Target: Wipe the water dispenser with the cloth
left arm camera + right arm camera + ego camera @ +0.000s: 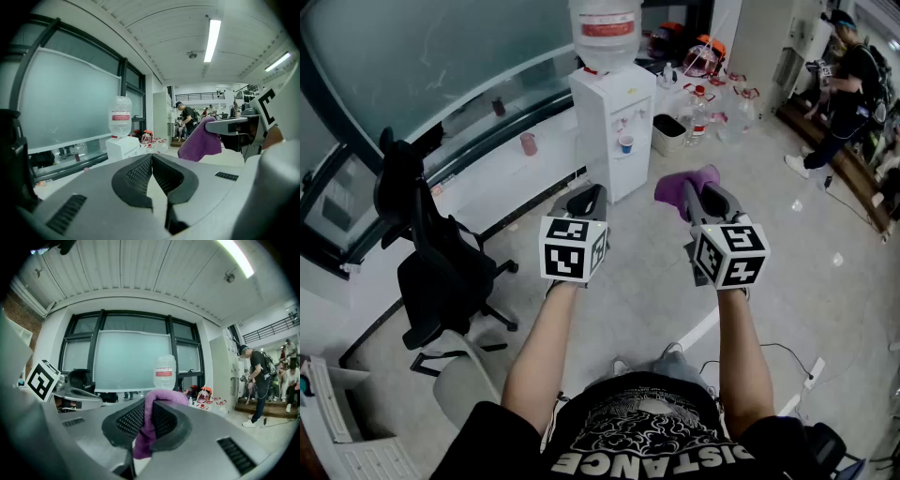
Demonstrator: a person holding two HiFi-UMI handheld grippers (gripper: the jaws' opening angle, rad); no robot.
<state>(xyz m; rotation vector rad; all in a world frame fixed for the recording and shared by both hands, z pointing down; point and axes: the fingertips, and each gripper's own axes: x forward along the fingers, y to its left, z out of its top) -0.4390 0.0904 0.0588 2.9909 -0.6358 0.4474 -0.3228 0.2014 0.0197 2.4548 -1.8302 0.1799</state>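
The water dispenser [614,127] stands upright on the floor, at its far edge against the low ledge under the frosted window. Its long axis is vertical, and 1 clear bottle [605,33] sits neck-down on top. Its tap side faces the person, with a blue cup [626,144] in the recess.

The right gripper [705,199] is clamped on the purple cloth [684,190]. In the right gripper view its 2 jaws [147,404] pinch a fold of cloth [149,427] that humps over the tips and trails down between them. In the head view the bunch sticks out ahead and left of the tips, toward the dispenser but well short of it.

The left gripper [586,200] is level beside it, also pointing at the dispenser. Its 2 jaws [152,159] are pressed together with nothing between them.

A black office chair [431,253] stands at the floor's left edge. A person [848,89] stands at the far right.
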